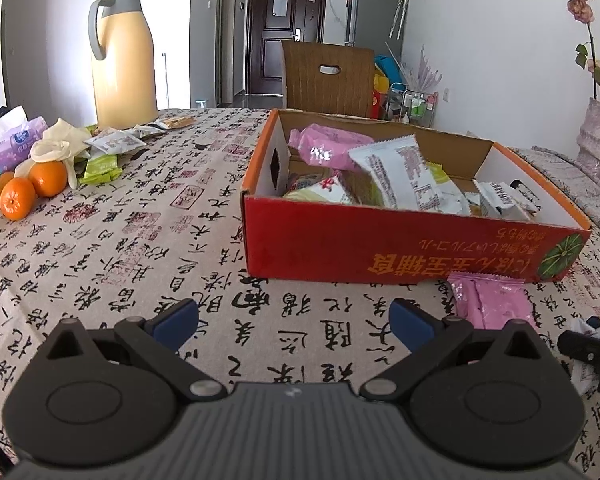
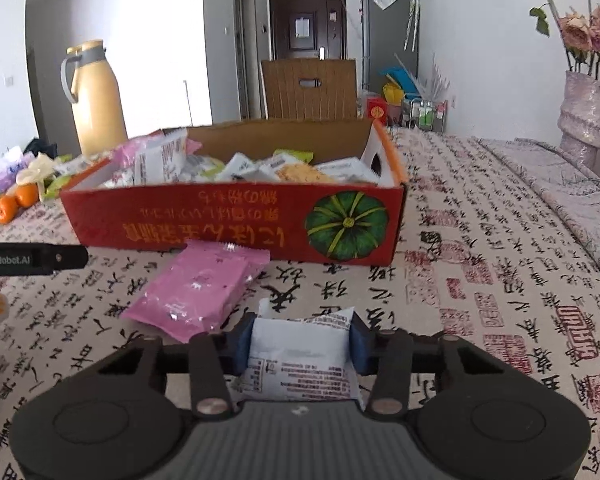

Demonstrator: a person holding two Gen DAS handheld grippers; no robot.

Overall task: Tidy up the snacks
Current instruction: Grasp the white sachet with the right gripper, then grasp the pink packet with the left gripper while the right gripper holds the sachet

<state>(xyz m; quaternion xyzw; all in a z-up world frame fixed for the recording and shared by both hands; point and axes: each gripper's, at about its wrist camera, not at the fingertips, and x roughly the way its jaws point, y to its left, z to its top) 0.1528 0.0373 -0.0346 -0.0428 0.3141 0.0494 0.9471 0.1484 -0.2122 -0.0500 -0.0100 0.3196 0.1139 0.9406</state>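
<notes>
Right claw [image 2: 300, 340] grips white snack packet [image 2: 300, 354] by its side edges, low over bench [image 2: 480, 280], short of red box [image 2: 236, 224]. Packet looks light, crinkly, crushable: hold sealed edges gently. Left claw [image 1: 294, 320] open, empty. Pink packet [image 2: 204, 288] lies beside box.

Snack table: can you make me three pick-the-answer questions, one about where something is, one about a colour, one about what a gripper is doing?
1. Where is the pink packet?
A in the box
B on the table before the box
C on the chair

2. What colour is the jug?
A yellow
B blue
C green

3. What are the right gripper fingers doing?
A wide apart, nothing between
B holding an orange
C pressing a white packet

Answers: B, it lies against the box front; A, yellow with a grey handle; C, both pads touch its sides.
</notes>
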